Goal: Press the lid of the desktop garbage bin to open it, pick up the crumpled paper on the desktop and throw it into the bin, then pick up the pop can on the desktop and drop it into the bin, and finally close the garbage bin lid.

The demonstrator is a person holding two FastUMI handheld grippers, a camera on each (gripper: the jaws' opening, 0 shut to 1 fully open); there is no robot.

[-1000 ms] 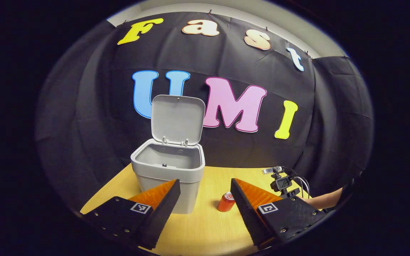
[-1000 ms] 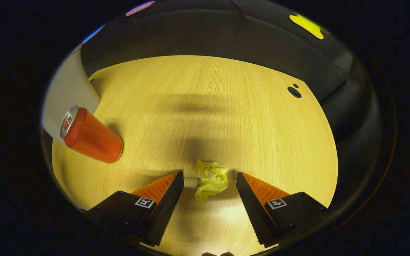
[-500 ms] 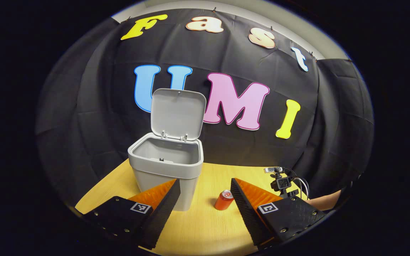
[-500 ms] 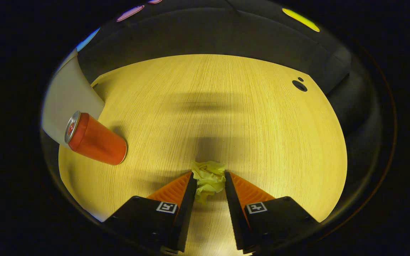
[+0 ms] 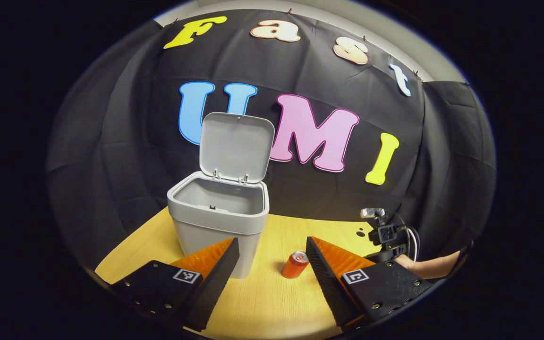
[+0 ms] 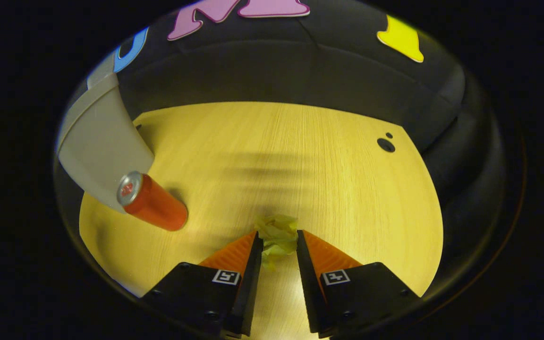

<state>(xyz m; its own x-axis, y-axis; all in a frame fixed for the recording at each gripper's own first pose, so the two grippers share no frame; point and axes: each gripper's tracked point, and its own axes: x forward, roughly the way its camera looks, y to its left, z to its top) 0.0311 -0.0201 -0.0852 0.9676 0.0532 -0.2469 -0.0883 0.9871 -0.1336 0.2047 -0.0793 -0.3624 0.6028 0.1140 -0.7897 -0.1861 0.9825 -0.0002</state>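
The grey garbage bin (image 5: pixel 217 222) stands on the wooden table with its lid (image 5: pixel 235 146) swung up and open. A red pop can (image 5: pixel 294 265) stands upright to the right of it. My left gripper (image 5: pixel 272 245) hovers open above the table in front of the bin, holding nothing. In the right gripper view, the crumpled yellow paper (image 6: pixel 276 236) sits squeezed between the fingers of my right gripper (image 6: pixel 276 243), which is shut on it above the table. The can (image 6: pixel 151 208) and the bin's side (image 6: pixel 102 151) appear to the left there.
The right gripper's body (image 5: pixel 385 233), with its cable and a forearm behind it, shows at the right edge of the left gripper view. Two small dark holes (image 6: pixel 386 144) mark the table (image 6: pixel 300 165) at the far right. Black cloth walls stand behind.
My right gripper closed on the crumpled paper and has lifted and tilted up with it. The left gripper drew back and rose a little, staying open.
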